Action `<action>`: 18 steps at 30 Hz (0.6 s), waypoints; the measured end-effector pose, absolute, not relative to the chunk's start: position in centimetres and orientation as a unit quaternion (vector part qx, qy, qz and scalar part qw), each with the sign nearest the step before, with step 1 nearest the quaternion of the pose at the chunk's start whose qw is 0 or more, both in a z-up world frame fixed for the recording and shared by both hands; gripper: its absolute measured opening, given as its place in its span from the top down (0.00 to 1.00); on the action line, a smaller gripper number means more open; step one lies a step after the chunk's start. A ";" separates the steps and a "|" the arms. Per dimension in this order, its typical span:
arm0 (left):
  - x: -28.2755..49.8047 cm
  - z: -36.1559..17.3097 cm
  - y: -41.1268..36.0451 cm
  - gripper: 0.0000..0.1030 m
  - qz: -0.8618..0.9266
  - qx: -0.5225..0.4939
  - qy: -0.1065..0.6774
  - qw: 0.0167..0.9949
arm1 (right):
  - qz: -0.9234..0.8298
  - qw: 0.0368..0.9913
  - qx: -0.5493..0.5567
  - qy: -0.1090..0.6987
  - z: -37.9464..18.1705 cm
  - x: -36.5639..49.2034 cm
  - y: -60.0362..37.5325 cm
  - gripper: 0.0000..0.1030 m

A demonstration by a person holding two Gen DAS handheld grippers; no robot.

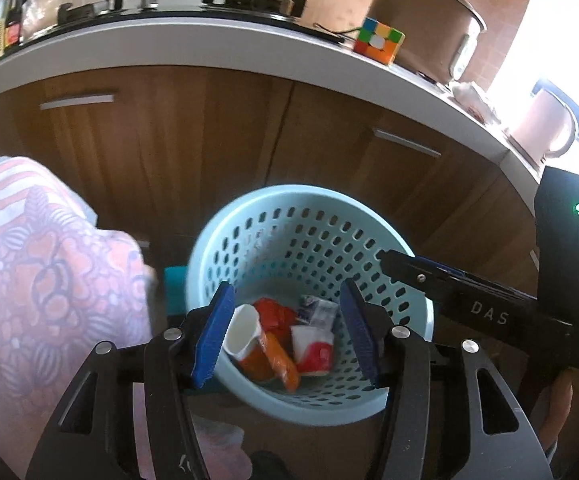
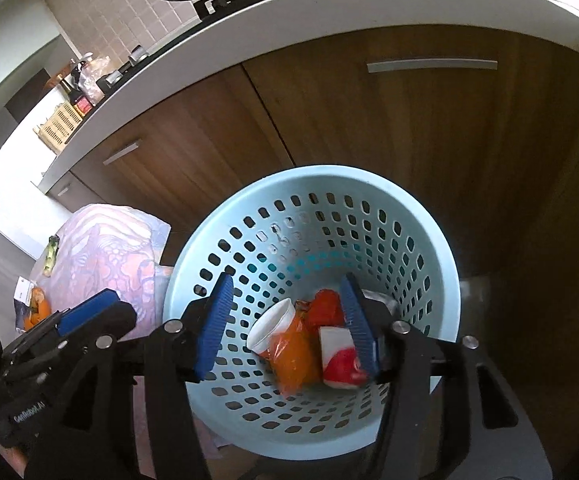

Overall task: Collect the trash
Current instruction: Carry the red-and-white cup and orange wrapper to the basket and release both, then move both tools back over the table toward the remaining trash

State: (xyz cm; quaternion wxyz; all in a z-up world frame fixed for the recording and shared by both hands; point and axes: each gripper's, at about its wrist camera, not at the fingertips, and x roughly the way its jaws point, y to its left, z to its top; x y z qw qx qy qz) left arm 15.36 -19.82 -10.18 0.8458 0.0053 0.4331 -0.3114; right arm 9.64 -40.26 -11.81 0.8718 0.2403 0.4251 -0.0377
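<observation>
Both the left hand-held gripper (image 1: 285, 330) and right hand-held gripper (image 2: 285, 328) hang released and empty over the blue basket (image 2: 193, 280). Cups and wrappers (image 2: 293, 356) already lie inside; orange scraps (image 2: 33, 312) beside the patterned cloth (image 2: 117, 256) likely remain.

"DAS" on the right claw (image 1: 485, 312); "GenRobot.AI" on the left claw (image 2: 29, 410).
</observation>
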 end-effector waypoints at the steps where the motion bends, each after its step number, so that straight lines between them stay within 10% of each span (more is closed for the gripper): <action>1: 15.4 -10.0 -19.3 0.49 -0.310 0.000 0.432 0.847 | -0.035 0.873 0.240 0.424 -11.6 9.6 -40.1 0.50; 18: 13.0 -3.8 -8.4 0.46 -0.287 -0.064 0.353 0.888 | 0.035 0.921 0.142 0.360 -3.2 11.0 -29.2 0.50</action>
